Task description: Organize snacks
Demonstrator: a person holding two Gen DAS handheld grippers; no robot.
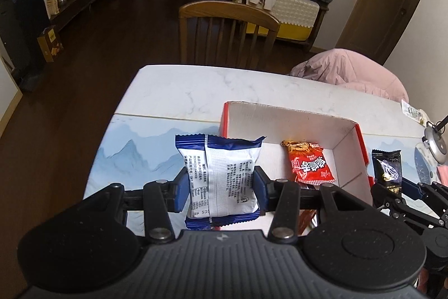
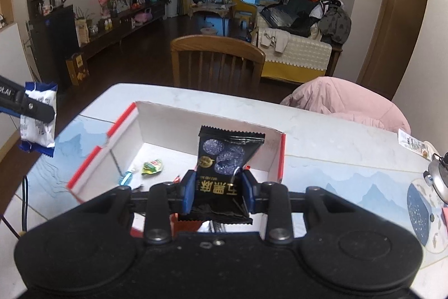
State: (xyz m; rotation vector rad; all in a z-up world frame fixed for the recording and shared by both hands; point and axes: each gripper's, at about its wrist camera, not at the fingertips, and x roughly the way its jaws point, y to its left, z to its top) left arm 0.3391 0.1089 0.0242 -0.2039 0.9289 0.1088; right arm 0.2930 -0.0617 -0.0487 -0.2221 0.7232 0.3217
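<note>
My left gripper [image 1: 221, 188] is shut on a blue and white snack packet [image 1: 221, 173], held above the table just left of the red-edged white box [image 1: 350, 142]. That packet [image 2: 39, 116] also shows at the left edge of the right wrist view. A red snack packet [image 1: 309, 166] lies inside the box. My right gripper [image 2: 218, 191] is shut on a black snack packet [image 2: 226, 159], held over the box [image 2: 277, 159]; the same black packet [image 1: 387, 167] shows right of the box. A small green sweet [image 2: 152, 166] and a blue wrapper [image 2: 126, 178] lie on the box floor.
The white marble table [image 1: 196, 91] carries a blue mountain-print mat [image 1: 134, 153]. A wooden chair [image 1: 226, 27] stands at the far edge, and a pink jacket [image 1: 352, 72] lies at the far right. A metal lamp head [image 2: 438, 175] is at the right edge.
</note>
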